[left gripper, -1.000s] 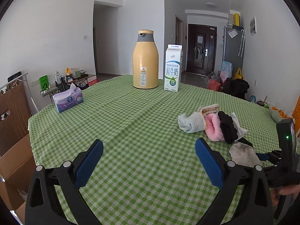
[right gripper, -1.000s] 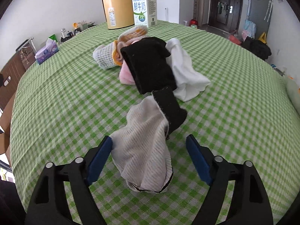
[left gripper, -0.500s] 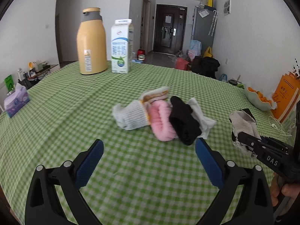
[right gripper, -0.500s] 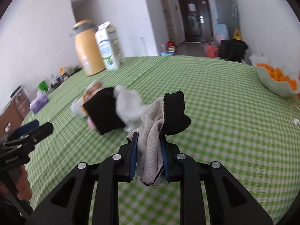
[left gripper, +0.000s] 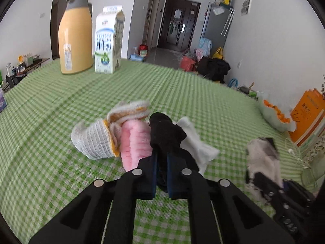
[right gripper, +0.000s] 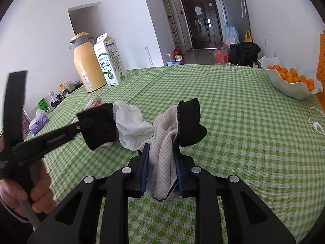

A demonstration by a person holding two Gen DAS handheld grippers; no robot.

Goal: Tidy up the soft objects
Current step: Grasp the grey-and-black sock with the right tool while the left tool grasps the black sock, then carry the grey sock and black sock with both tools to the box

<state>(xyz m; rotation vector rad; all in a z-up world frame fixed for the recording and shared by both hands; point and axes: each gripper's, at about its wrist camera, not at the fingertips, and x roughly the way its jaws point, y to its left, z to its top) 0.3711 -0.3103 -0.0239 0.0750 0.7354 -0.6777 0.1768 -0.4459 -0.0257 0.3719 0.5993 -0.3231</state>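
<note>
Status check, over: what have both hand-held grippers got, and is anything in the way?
Left hand-held gripper just closed, shut on black sock in the pile. Right hand-held gripper shut on grey sock, lifted. Pink sock and white cloth touch the black one.

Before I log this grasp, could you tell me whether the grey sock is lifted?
Lifted: the right gripper clamps the grey sock, bunched upright between its pads.

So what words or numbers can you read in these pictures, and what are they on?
"鲜牛奶" and "72": on the milk carton.
The carton's side panel: print too small to read.
Yellow flask: a warning triangle on its label, words too small.
Orange box: large dark lettering, not clear enough to read.
Tissue box: print too blurred.
Lettering on the left gripper: blurred.
</note>
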